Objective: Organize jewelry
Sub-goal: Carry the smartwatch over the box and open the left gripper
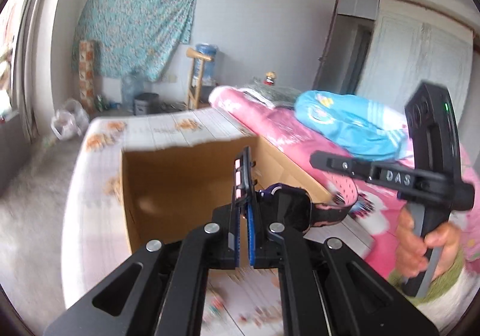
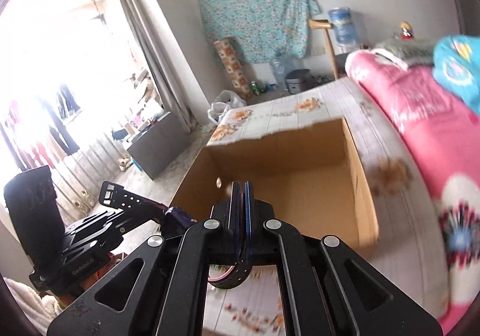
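An open cardboard box stands on a table with a white patterned cloth; it also shows in the right wrist view. My left gripper is shut on a black watch strap with pink underside, and the dark watch body hangs to its right over the box's near edge. My right gripper is shut on the watch's other strap, whose perforated loop hangs below the fingers. The left gripper holding the perforated strap shows at the left of the right wrist view.
A bed with a pink blanket and a blue bundle lies to the right of the table. The right hand-held gripper is at the right. Water bottles, a wooden stand and a plastic bag stand by the far wall.
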Tool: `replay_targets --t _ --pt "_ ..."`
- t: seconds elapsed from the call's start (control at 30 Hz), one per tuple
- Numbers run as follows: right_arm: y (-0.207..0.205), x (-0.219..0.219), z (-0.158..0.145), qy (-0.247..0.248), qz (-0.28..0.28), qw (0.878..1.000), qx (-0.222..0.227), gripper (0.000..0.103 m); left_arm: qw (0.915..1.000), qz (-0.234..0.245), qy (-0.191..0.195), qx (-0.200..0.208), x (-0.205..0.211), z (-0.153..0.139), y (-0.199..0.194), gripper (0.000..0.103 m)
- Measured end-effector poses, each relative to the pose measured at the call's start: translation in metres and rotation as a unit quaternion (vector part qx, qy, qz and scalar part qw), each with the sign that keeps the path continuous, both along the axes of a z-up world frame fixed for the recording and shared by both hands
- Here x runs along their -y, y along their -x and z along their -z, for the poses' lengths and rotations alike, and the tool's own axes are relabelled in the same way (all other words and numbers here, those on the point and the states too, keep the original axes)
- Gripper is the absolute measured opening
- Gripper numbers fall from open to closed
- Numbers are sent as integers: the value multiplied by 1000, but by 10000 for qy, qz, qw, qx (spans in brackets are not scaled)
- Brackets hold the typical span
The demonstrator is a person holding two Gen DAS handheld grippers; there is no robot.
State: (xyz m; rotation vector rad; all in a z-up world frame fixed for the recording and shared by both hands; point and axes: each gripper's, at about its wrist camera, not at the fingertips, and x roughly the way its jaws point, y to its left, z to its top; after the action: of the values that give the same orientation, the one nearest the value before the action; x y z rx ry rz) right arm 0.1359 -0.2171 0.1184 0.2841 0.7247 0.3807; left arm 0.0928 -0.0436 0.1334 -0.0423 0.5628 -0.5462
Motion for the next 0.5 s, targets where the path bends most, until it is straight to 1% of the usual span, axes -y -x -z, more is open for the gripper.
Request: replay_targets --t 0.03,0.07,0.1,0.13,0.17,0.2,0.23,0.27,0.33,0.37,0.4,0.43,0.47,0.5 --pt "-15 1 3 4 -63 9999 -111 1 9999 -59 -42 -101 1 -1 -15 3" --pt "-40 0 9 -38 -157 9992 -362 1 9994 -94 -112 -316 5 1 -38 3" --pt "-57 -2 13 -31 -221 9982 -564 1 9989 -123 -161 -431 4 3 -51 3" --pt "-80 -4 23 13 -272 9958 -874 1 9973 -204 -319 -624 8 8 -72 3" --pt "-101 -6 34 44 -316 9925 -1181 1 9958 -262 -470 -740 11 12 -86 3" --pt "-114 -8 40 84 -376 9896 -1389 1 9938 -303 -634 -867 14 18 -100 3" --pt "-133 -11 53 171 -409 9848 -1680 1 9892 -369 -796 -1172 16 28 -121 3" --pt "-146 -15 64 279 -420 9807 -1890 1 9852 -403 -855 -1433 17 37 -134 3" --pt "-161 -20 86 491 -493 9728 -2209 1 9727 -431 -919 -2086 18 59 -163 3" --pt "-167 -22 95 581 -501 9696 -2326 1 9687 -479 -993 -2223 19 65 -173 3" --pt "-175 -25 106 674 -547 9644 -2497 1 9663 -496 -1125 -2261 19 69 -179 4" --pt "-183 -23 111 686 -537 9622 -2581 2 9645 -507 -1242 -2275 21 72 -182 4" --pt "-188 -23 121 765 -509 9582 -2709 2 9604 -534 -1413 -2341 24 77 -189 4" --pt "-191 -24 127 852 -505 9550 -2796 2 9583 -522 -1471 -2393 26 79 -193 4"
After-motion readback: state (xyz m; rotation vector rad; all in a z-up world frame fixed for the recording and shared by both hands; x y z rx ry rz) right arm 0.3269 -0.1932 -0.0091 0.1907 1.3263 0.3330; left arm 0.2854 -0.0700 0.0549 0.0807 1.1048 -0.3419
